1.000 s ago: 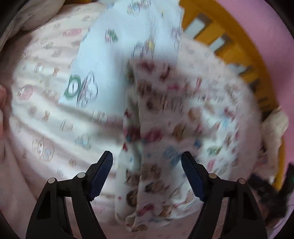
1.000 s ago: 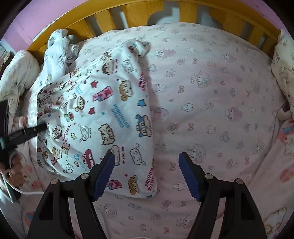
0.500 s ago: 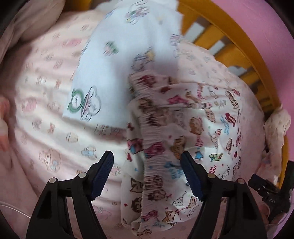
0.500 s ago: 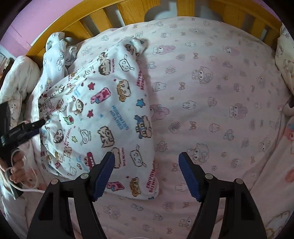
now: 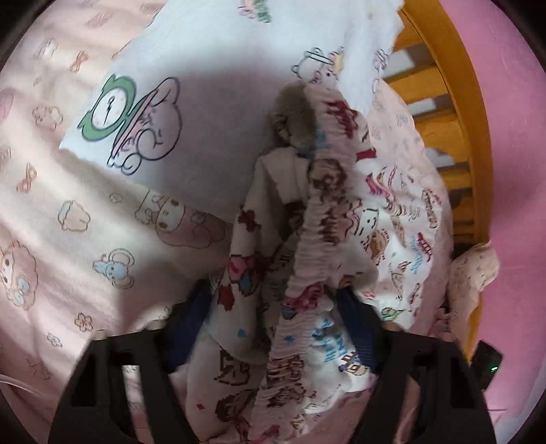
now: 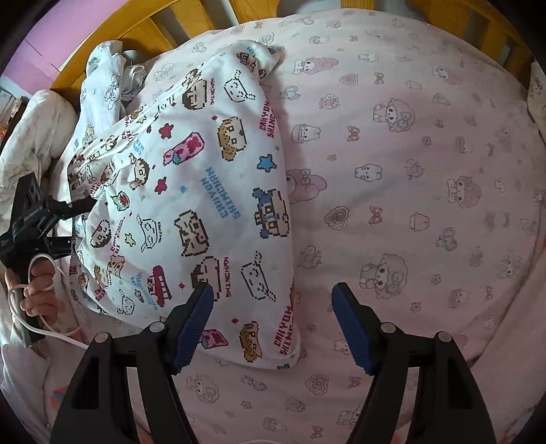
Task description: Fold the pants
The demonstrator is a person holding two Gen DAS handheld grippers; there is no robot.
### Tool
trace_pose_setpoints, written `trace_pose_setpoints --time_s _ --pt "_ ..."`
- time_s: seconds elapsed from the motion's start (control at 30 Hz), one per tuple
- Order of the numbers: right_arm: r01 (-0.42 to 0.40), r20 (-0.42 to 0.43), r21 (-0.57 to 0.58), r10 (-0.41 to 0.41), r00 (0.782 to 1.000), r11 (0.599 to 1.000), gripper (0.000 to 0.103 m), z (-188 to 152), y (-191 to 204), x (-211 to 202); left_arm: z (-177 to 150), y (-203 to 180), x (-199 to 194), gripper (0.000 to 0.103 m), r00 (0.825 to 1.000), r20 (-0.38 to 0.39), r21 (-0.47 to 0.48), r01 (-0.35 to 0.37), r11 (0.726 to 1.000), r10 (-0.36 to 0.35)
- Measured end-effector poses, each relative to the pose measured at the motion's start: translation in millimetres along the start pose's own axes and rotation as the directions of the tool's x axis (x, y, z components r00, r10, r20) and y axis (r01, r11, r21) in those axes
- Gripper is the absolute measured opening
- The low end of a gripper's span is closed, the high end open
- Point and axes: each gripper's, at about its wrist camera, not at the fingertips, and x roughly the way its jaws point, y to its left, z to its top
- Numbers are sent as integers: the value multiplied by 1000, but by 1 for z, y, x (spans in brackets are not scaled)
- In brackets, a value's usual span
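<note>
Pink cartoon-print sheet [image 6: 426, 177] covers crib mattress. Pants [image 6: 204, 191] lie folded on it near wooden rail [image 6: 143, 30]. My left gripper [image 5: 273, 328] straddles their waistband [image 5: 317, 218], closure unclear; right gripper [image 6: 273, 300] spread above hem corner.

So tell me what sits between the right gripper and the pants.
Nothing visible. The right gripper hangs open just above the near hem of the pants, its left finger already over the fabric. Only bare pink sheet lies around that edge.
</note>
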Motion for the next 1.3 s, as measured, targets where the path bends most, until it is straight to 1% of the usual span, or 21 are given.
trace_pose_setpoints --time_s 0.03,0.07,0.13,0.27,0.37,0.47,0.5,0.57,0.63,0.73,0.83,0.9,0.93,0.97,1.03,1.07,1.1,1.17,1.2,1.27,1.3 --pt "-2 2 0 2 1000 1000 73 -1 0 0 -2 -4 3 25 1000 -2 30 -17 999 17" --pt "-2 5 1 2 1000 1000 73 -1 -1 0 -4 -9 4 25 1000 -6 53 -29 998 29" --pt "1 11 3 -1 1000 1000 73 -1 -4 -4 -8 -19 -2 24 997 28 94 -68 993 66" --pt "-6 28 11 6 1000 1000 73 -4 -10 -14 -14 -36 -31 24 994 97 106 -61 993 50" --pt "-17 37 8 17 999 1000 73 -6 -12 -20 -21 -58 -50 23 986 140 151 -113 982 92" --pt "-21 44 13 20 999 1000 73 -6 -13 -23 -26 -100 -50 23 972 153 217 -211 953 181" --pt "-26 54 20 25 998 999 73 -6 -16 -26 -28 -117 -47 23 968 158 240 -230 943 196" --pt "-25 66 27 24 998 999 73 -6 -19 -31 -35 -149 -44 23 960 177 286 -263 922 219" --pt "-15 89 31 12 996 999 73 -8 -23 -40 -44 -182 -36 23 947 206 337 -306 890 247" --pt "-5 123 43 -1 992 999 73 -13 -32 -54 -55 -227 -12 23 940 223 393 -327 859 256" --pt "-5 150 81 -7 989 997 73 -18 -52 -69 -68 -256 25 23 947 192 426 -318 847 259" --pt "-3 162 124 -18 987 992 73 -22 -66 -78 -77 -270 54 24 953 169 473 -303 827 252" --pt "1 160 142 -24 987 990 73 -23 -71 -83 -81 -275 67 24 960 143 504 -279 818 240" --pt "4 162 155 -30 986 988 73 -25 -78 -89 -85 -279 78 24 969 101 521 -243 818 223" --pt "21 175 161 -49 983 987 73 -29 -88 -105 -94 -284 86 24 987 13 533 -145 833 163" --pt "48 188 162 -78 979 986 73 -30 -94 -116 -98 -288 83 24 991 5 542 -115 832 134" --pt "71 200 165 -104 974 984 73 -32 -98 -123 -103 -292 75 25 993 25 563 -107 819 113" --pt "93 217 177 -130 967 980 73 -34 -105 -134 -117 -299 46 37 991 105 625 -135 769 88" --pt "89 224 187 -130 966 978 73 -35 -109 -140 -125 -299 30 40 986 150 643 -153 750 73" --pt "62 235 194 -107 966 979 73 -34 -110 -144 -143 -288 -15 53 957 286 651 -233 723 51" --pt "34 240 186 -79 968 982 73 -33 -105 -146 -149 -281 -35 56 934 351 638 -286 715 60"
